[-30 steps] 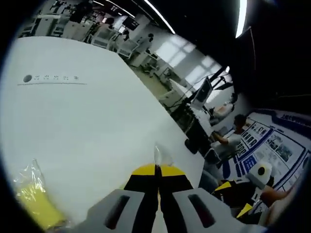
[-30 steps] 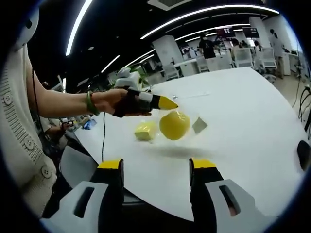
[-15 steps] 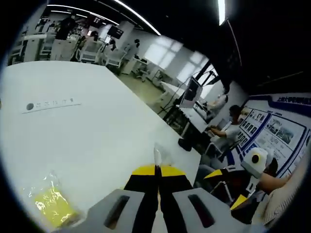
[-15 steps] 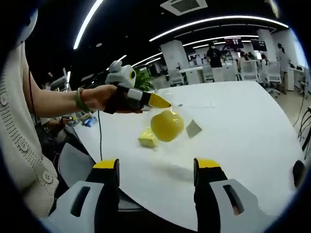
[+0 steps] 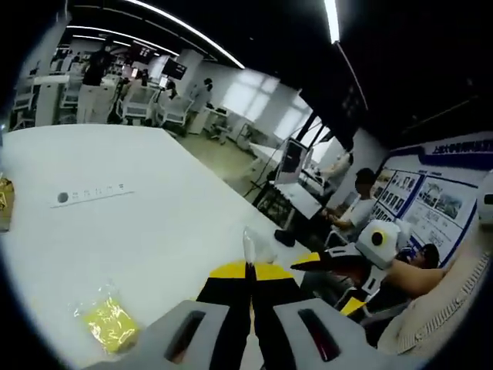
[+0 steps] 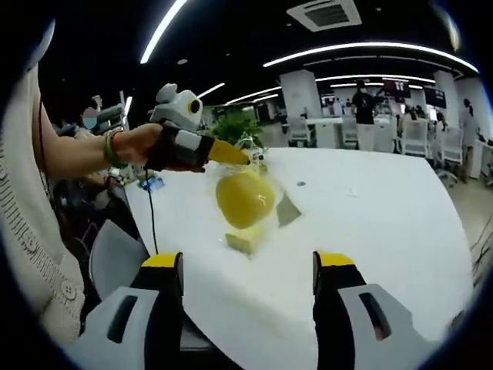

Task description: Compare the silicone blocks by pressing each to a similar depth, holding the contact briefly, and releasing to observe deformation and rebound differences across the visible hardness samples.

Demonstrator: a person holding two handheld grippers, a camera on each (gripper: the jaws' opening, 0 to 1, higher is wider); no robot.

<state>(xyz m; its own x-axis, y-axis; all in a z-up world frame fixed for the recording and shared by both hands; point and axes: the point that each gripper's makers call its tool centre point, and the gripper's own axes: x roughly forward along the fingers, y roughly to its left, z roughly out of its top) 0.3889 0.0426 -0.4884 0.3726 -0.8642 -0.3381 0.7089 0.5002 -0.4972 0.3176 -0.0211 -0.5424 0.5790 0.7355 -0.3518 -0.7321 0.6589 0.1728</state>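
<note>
White table, broad and curved at edge. Labelled strip lying flat on it. Ceiling light bars overhead. Posters on blue wall. Seated person beyond table. Potted plant behind. Office chairs far back.

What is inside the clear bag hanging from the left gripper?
In the right gripper view, the clear bag, pinched at its top by the left gripper, holds a round yellow block and a small grey piece. Glare and the block hide whatever else it may contain.
</note>
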